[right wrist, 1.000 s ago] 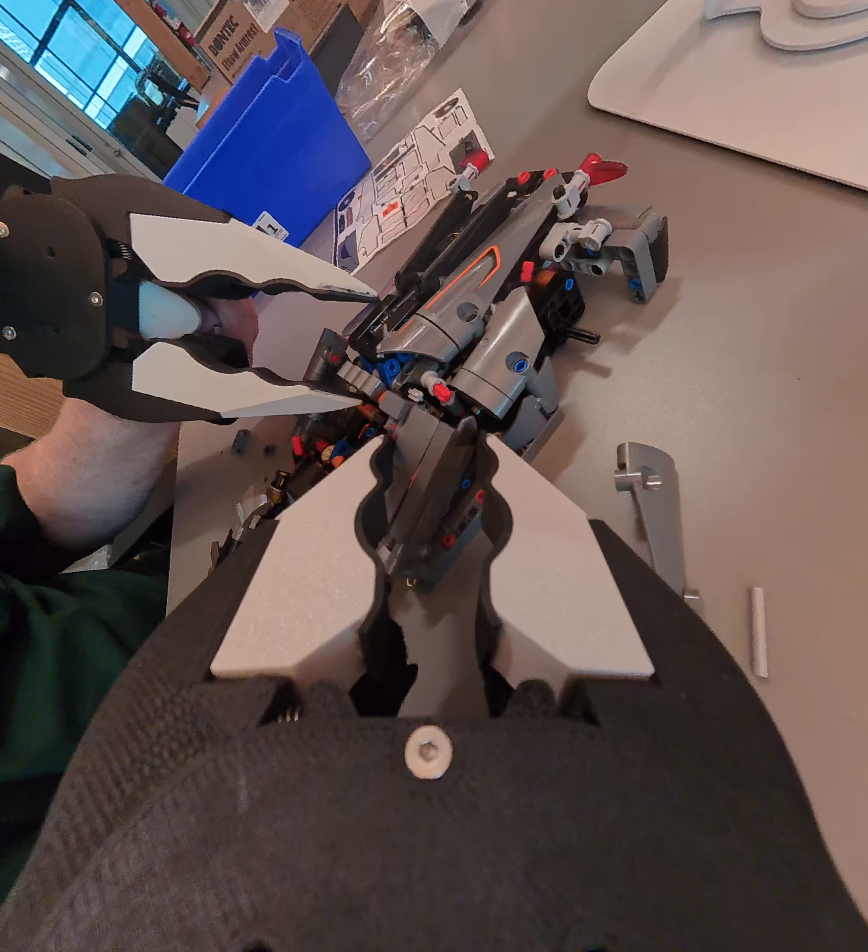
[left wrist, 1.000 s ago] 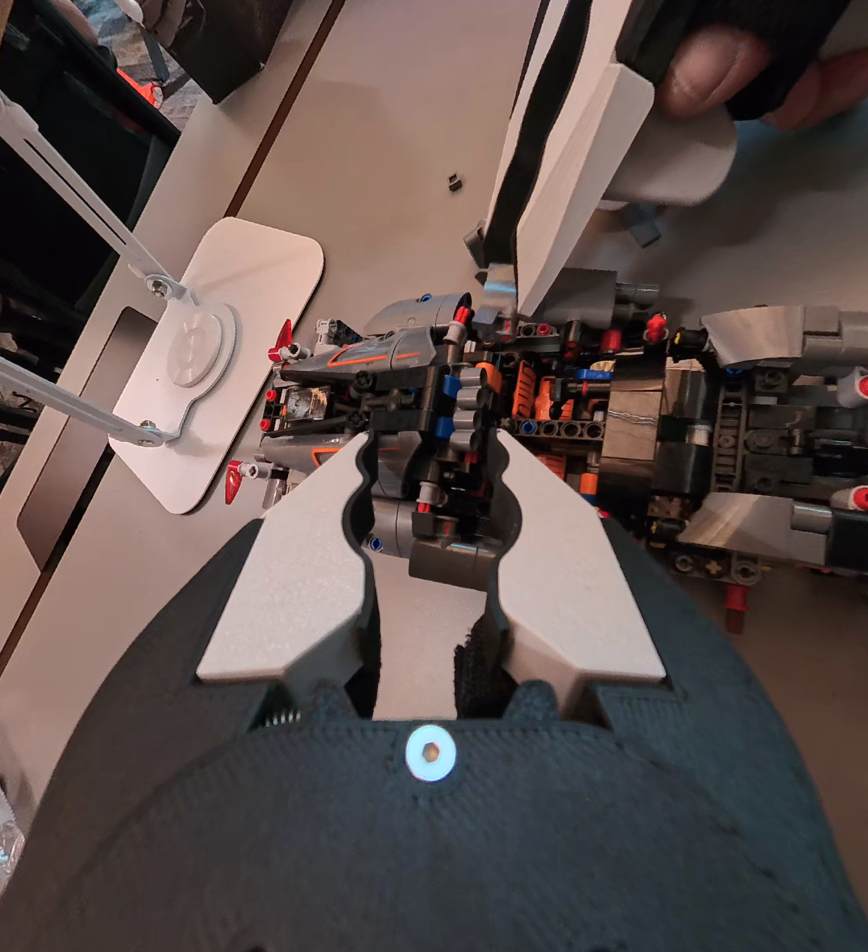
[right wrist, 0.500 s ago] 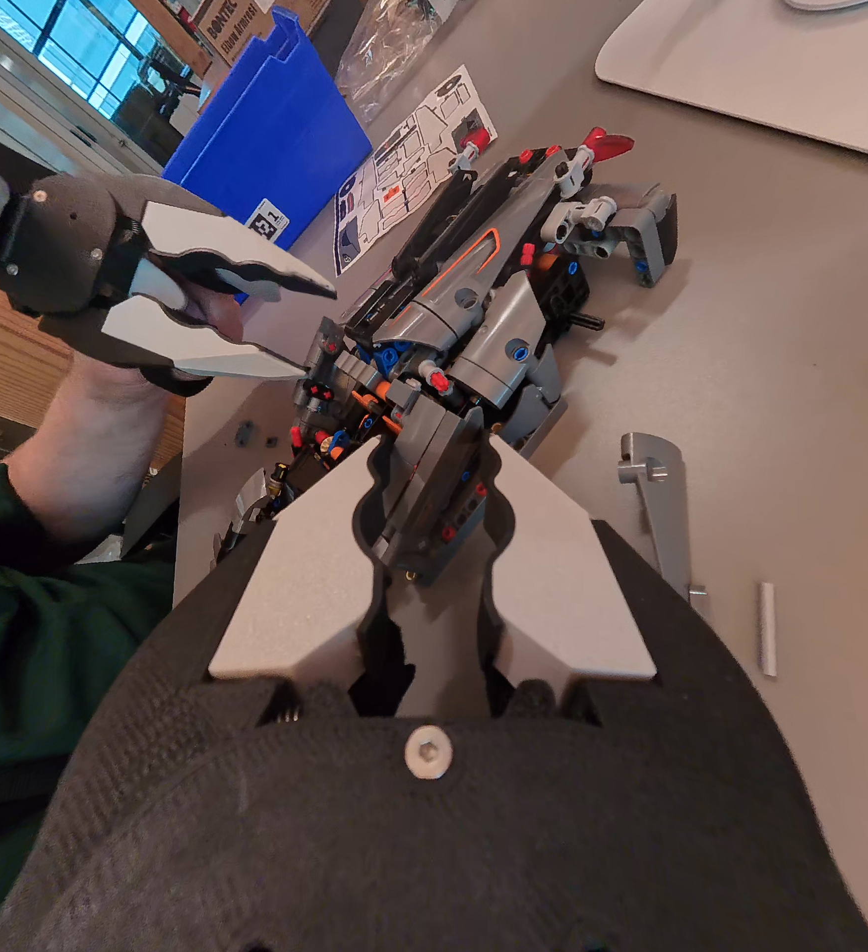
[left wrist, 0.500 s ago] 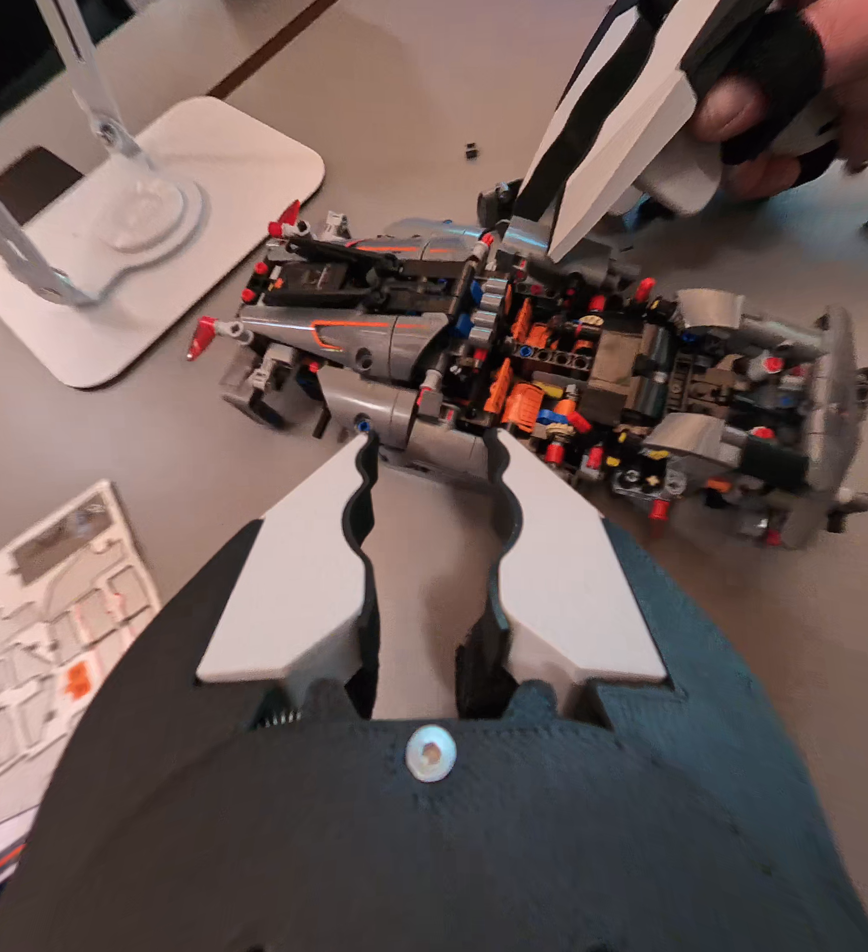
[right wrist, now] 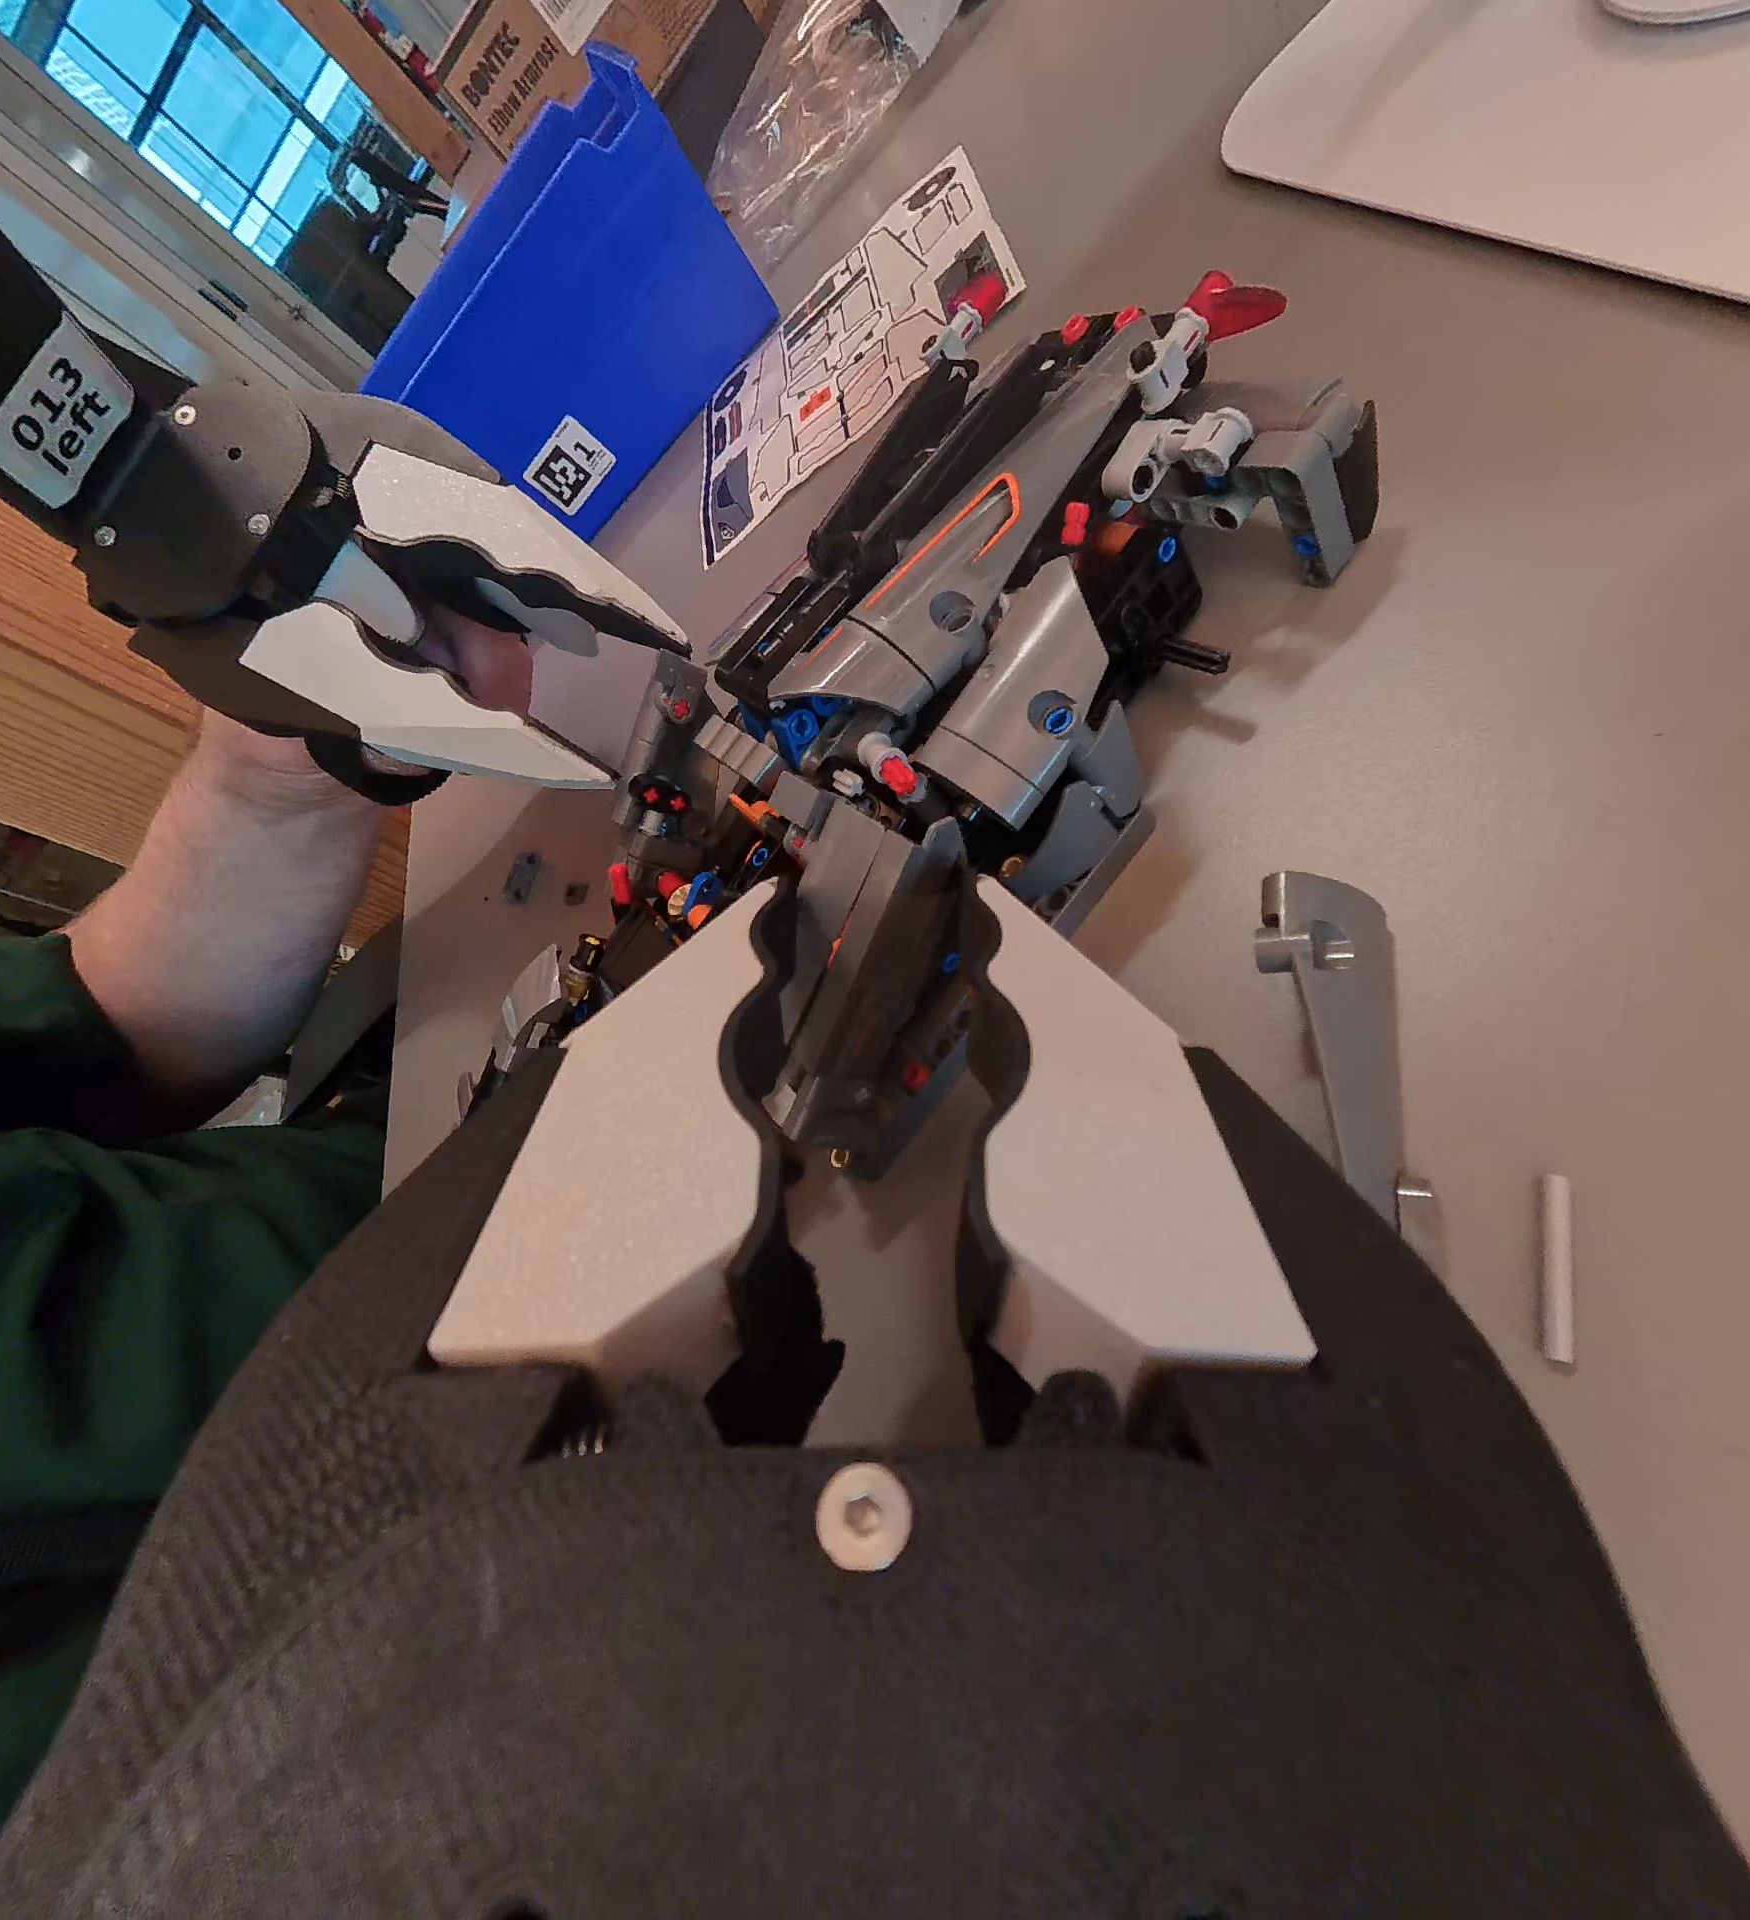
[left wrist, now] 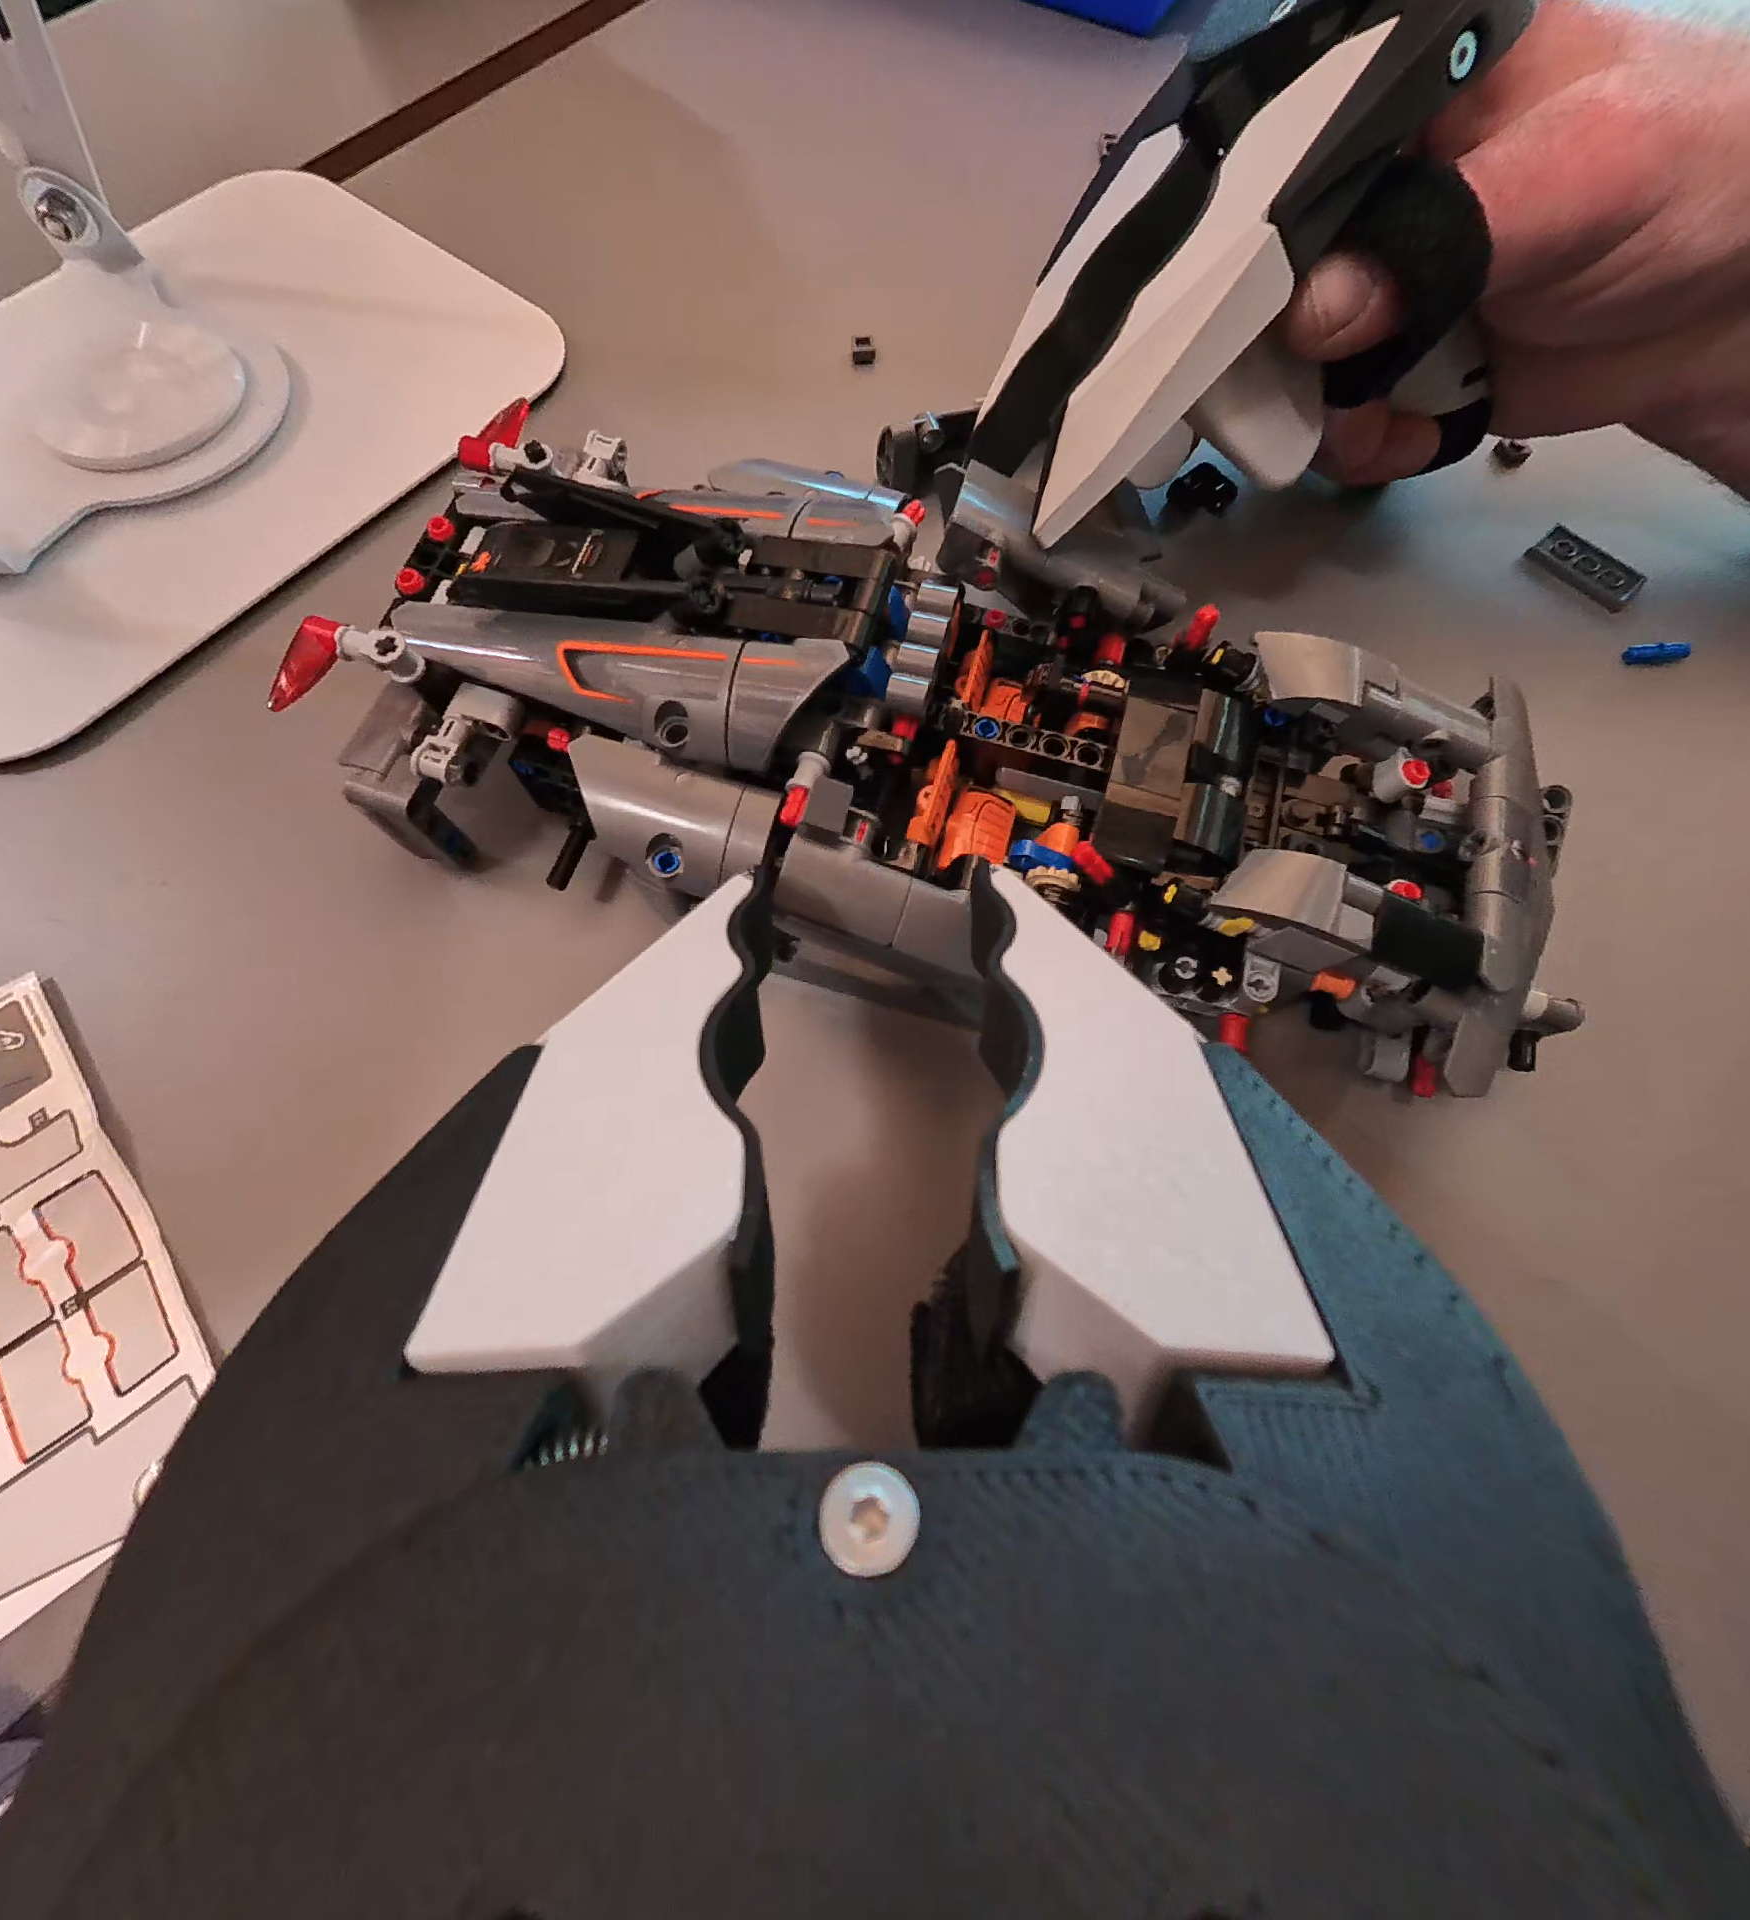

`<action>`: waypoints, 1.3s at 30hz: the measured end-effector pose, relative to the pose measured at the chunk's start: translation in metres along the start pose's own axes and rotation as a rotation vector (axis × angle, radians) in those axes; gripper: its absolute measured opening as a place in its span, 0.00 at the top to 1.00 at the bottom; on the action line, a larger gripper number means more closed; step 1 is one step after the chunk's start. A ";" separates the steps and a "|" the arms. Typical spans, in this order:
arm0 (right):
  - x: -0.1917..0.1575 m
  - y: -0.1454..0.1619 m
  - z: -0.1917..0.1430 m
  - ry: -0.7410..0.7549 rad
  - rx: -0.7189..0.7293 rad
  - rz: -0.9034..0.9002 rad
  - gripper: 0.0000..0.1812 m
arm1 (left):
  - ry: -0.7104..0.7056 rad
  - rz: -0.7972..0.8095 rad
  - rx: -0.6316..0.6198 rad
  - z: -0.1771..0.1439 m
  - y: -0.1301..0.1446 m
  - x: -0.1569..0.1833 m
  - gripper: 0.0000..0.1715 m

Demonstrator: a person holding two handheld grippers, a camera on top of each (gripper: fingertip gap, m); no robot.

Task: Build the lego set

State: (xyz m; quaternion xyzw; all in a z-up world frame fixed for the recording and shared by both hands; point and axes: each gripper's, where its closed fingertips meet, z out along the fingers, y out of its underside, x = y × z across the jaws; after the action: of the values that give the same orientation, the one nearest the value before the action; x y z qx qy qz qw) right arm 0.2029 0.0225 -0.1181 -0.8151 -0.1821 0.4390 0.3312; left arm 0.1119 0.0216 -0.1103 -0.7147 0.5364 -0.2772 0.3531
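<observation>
One lego car [left wrist: 933, 748] lying lengthwise, right gripper [right wrist: 876, 904] clamping its side panel, left gripper [left wrist: 866, 894] parted.

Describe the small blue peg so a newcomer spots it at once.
Start at the long grey lego car mid-table. Look past its wide end, on the bare tabletop beside the flat dark grey plate. The blue peg is the only loose bright blue piece lying there.

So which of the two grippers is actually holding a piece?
The right gripper: a grey panel sits clamped between its fingers. The left gripper is open and empty.
</observation>
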 end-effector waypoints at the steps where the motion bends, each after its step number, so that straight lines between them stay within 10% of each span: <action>1: 0.000 0.000 0.000 -0.001 -0.001 0.001 0.84 | 0.002 0.003 0.004 0.000 0.000 0.001 0.79; 39: -0.001 0.001 -0.002 -0.014 -0.008 0.007 0.85 | 0.013 0.116 0.095 -0.013 -0.012 0.018 0.83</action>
State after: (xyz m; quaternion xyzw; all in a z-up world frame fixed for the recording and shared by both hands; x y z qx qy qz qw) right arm 0.2039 0.0200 -0.1175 -0.8140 -0.1834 0.4453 0.3249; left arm 0.1130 0.0039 -0.0926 -0.6628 0.5654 -0.2861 0.3988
